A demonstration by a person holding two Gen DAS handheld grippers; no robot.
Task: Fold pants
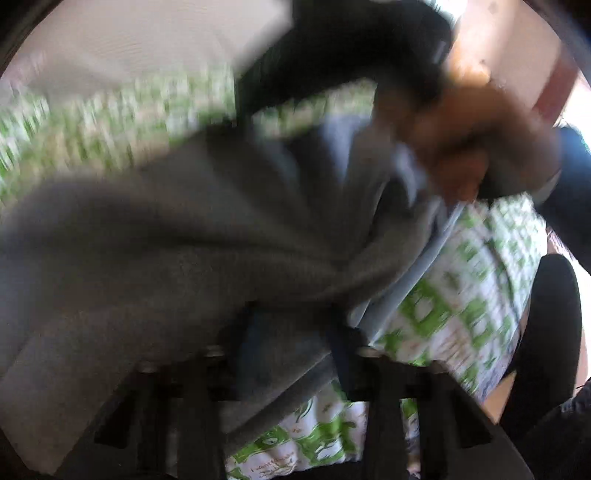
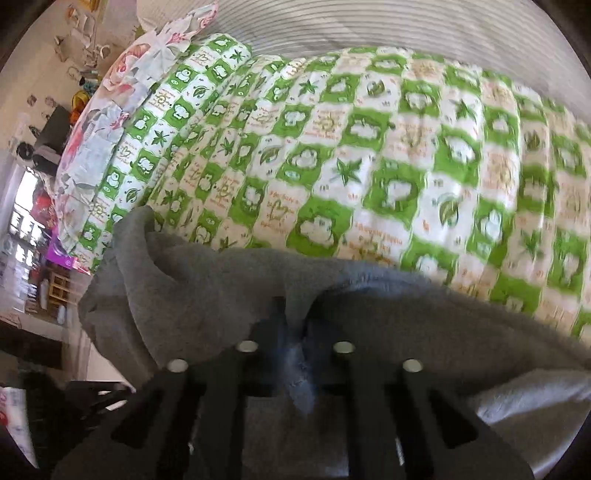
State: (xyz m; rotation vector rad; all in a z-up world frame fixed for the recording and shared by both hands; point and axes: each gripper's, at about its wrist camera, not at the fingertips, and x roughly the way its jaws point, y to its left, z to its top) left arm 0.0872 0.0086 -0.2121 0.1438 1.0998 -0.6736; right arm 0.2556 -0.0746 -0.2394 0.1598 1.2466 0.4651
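Observation:
The grey pants (image 1: 192, 243) hang bunched and stretched between my two grippers above a bed with a green-and-white patterned cover (image 2: 369, 155). My left gripper (image 1: 288, 332) is shut on a fold of the pants. My right gripper (image 2: 295, 321) is shut on another bunch of the grey pants (image 2: 207, 291). In the left wrist view the person's hand (image 1: 469, 147) and the black body of the right gripper (image 1: 369, 40) show at the upper right, blurred by motion.
A floral pillow (image 2: 110, 122) lies at the bed's far left end. A striped wall (image 2: 369, 26) runs behind the bed. Cluttered shelves and a floor area (image 2: 37, 236) are to the left. A dark chair (image 1: 546, 332) stands at the right.

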